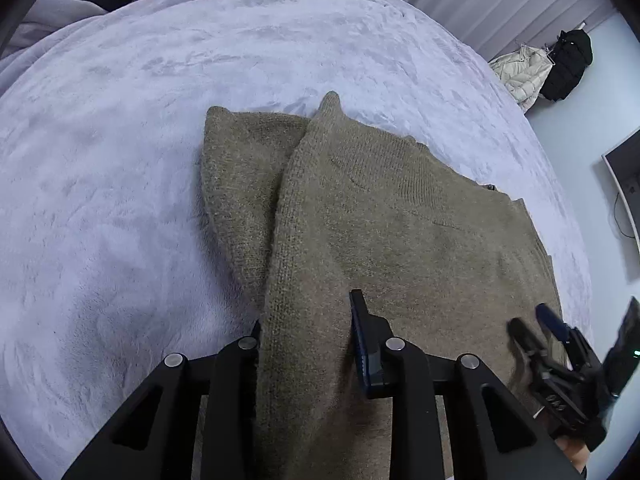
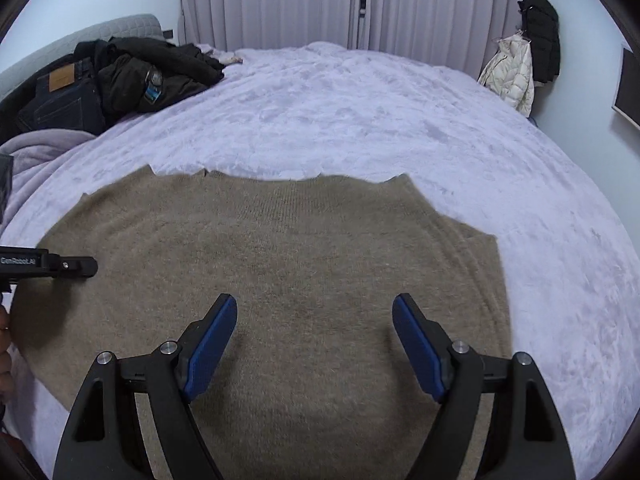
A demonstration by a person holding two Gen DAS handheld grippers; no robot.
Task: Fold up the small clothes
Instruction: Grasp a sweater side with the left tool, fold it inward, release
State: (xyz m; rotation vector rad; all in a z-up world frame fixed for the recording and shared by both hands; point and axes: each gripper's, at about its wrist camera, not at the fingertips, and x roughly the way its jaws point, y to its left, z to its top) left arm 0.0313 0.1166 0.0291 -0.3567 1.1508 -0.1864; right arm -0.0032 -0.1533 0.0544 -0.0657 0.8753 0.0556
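A brown knitted sweater [image 2: 280, 272] lies spread on a bed covered by a fluffy lilac blanket [image 2: 360, 100], toward the bed's near edge. The left tongs [image 1: 306, 334] grip a fold of the sweater, a sleeve as far as I can tell, which runs between their fingers and is lifted over the sweater's body. The right tongs [image 2: 314, 336] hover over the flat sweater with their fingers spread wide and nothing between them. At the bed's far left corner sits a heap of dark clothes [image 2: 120, 76] with jeans. Behind the bed hang pale curtains [image 2: 280, 0]. By the right wall hang a cream padded jacket [image 2: 510, 76] and a black coat [image 2: 540, 36].
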